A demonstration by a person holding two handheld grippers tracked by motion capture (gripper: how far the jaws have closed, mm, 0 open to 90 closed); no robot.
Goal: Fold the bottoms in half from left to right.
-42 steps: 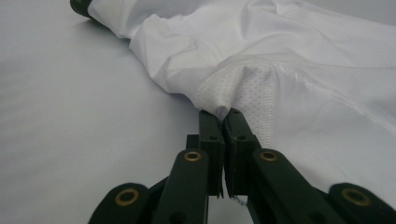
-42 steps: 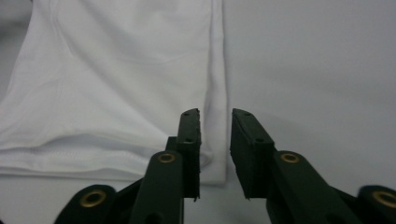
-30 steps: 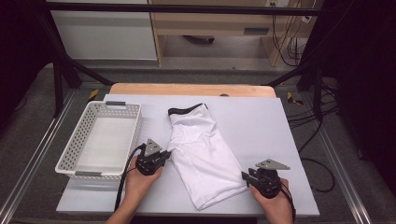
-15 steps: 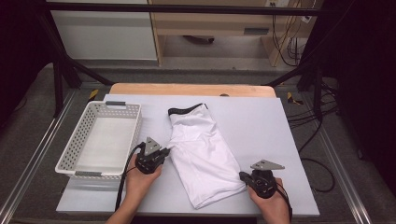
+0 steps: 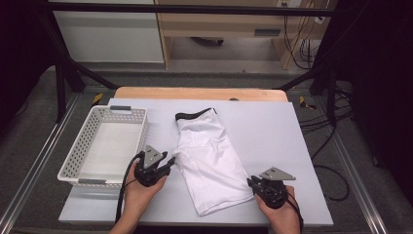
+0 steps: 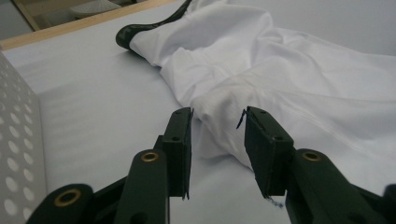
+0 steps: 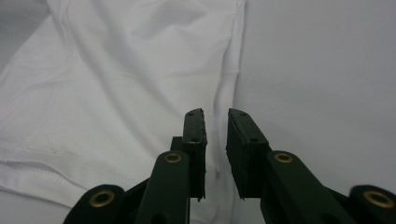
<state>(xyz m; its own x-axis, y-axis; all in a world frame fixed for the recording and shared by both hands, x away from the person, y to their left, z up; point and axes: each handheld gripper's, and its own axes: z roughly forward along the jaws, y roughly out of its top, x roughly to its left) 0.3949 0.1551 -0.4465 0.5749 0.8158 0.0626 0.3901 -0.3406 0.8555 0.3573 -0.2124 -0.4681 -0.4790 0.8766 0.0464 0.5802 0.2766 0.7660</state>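
A white folded garment [image 5: 209, 156] with a black waistband [image 5: 192, 114] lies flat in the middle of the table [image 5: 277, 131]. My left gripper [image 5: 170, 161] sits at the garment's left edge. Its jaws have just been opening and stand apart [image 6: 217, 116], with the cloth's [image 6: 289, 70] folded edge lying loose in the gap. My right gripper [image 5: 251, 183] is at the garment's lower right edge. Its jaws have also just been opening and leave a narrow gap [image 7: 215, 114] over the hem of the cloth [image 7: 116, 84], without the pads pressing on it.
A white perforated basket [image 5: 78, 146] stands at the left of the table, close to my left hand. The table's wooden far edge [image 5: 199, 92] runs behind the garment. Bare table surface lies to the right of the garment.
My left gripper has lifted a little at the garment's left edge. The right hand has stayed where it was, and the garment lies as before.
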